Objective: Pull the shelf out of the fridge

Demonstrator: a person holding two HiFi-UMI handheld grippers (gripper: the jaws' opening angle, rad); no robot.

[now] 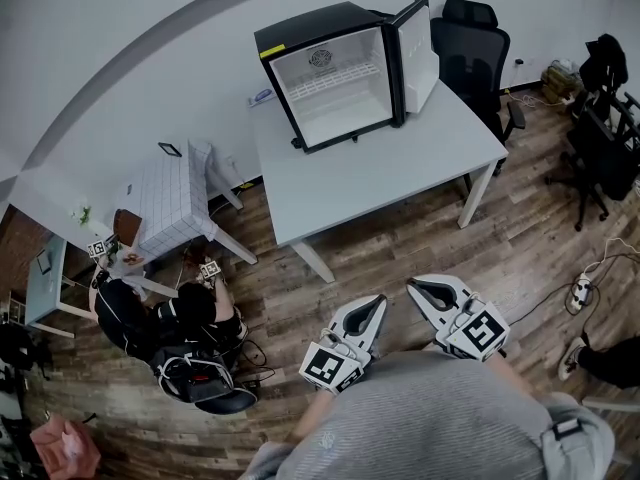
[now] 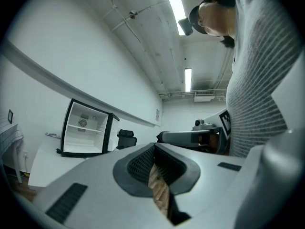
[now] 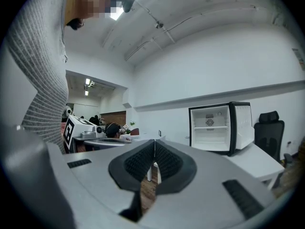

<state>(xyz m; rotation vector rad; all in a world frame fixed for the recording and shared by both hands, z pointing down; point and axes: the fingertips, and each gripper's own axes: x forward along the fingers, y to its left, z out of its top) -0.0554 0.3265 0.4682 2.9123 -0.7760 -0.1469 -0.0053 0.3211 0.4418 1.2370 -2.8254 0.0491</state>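
Far from the fridge (image 1: 335,73), left gripper (image 1: 377,302) and right gripper (image 1: 413,287) have jaws pressed together.

Beyond the black, ribbed fingers (image 2: 141,165), the fridge (image 1: 330,73) is black outside and white inside. Its bench (image 1: 400,173) is pale grey; the floor (image 1: 400,253) brown wood-grain.

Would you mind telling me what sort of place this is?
Most likely an office or lab workspace: a white table bearing an open mini fridge, a black office chair beside it, and ceiling strip lights.
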